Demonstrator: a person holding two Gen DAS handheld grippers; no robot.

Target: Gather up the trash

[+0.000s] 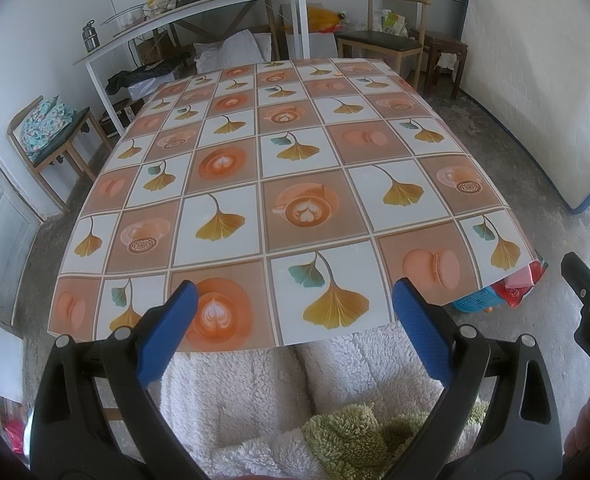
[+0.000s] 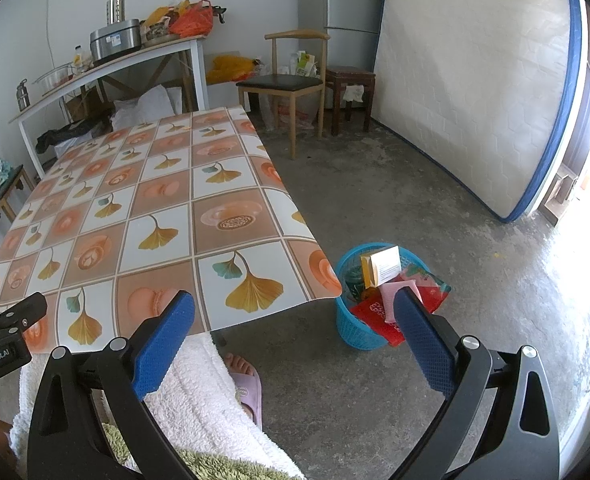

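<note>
While both grippers hang over the near edge of the table (image 1: 295, 184), neither one has anything in it. The left gripper (image 1: 295, 300) has its blue fingers (image 1: 167, 332) spread wide apart over the patterned cloth, totally empty. Same deal with the right gripper (image 2: 295, 312): jaws wide, nothing between the pads, pointed off the table's right corner toward the floor.

The trash is sitting in the blue basket (image 2: 355, 328) on the concrete floor, just beside the table's near right corner. It's stuffed: a yellow and white box (image 2: 383, 268) standing up on top, a pink wrapper (image 2: 391, 292), red packaging (image 2: 371, 312) spilling over the rim, and something green (image 2: 353, 280) tucked at the left. From the left wrist view you only catch a sliver of the basket (image 1: 475, 302) poking out under the cloth edge.

The person's lap is covered in white fleece (image 2: 191, 392), and a foot in a lilac slipper (image 2: 251, 392) sits on the floor below the table edge.
</note>
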